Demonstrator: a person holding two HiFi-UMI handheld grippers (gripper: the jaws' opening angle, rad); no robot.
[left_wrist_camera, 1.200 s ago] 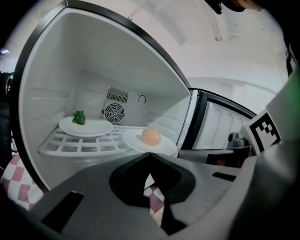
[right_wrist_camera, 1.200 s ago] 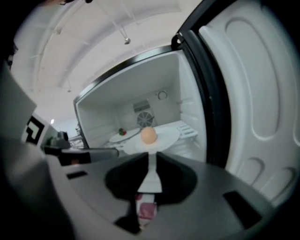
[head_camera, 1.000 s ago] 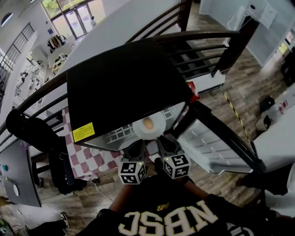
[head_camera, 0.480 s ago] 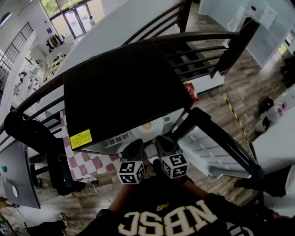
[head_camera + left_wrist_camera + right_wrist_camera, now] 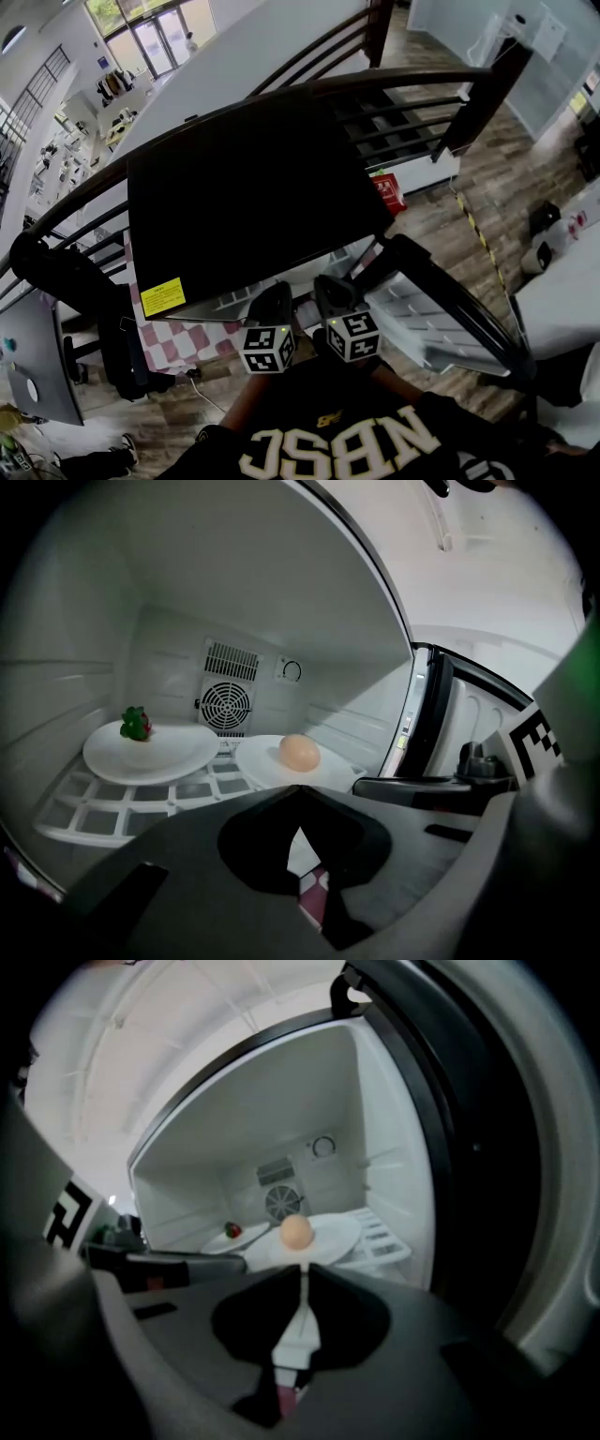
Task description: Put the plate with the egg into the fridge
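Observation:
A white plate (image 5: 258, 763) with a brown egg (image 5: 299, 752) on it sits low over the white wire shelf (image 5: 89, 803) inside the open fridge (image 5: 253, 187). My left gripper (image 5: 298, 791) is shut on the plate's near rim. My right gripper (image 5: 302, 1269) is shut on the same rim, and the egg (image 5: 296, 1232) and plate (image 5: 339, 1234) lie just beyond its jaws. In the head view both grippers (image 5: 274, 298) (image 5: 330, 287) reach side by side under the fridge's black top, which hides the plate.
A second white plate (image 5: 150, 754) with a small red and green fruit (image 5: 137, 724) rests on the shelf to the left. A round fan grille (image 5: 223, 705) is on the back wall. The open fridge door (image 5: 431, 314) with its racks stands to the right.
Both grippers have pushed forward with the plate. The egg and plate, visible in front of the fridge a second ago, have gone under the black top and out of the head view.

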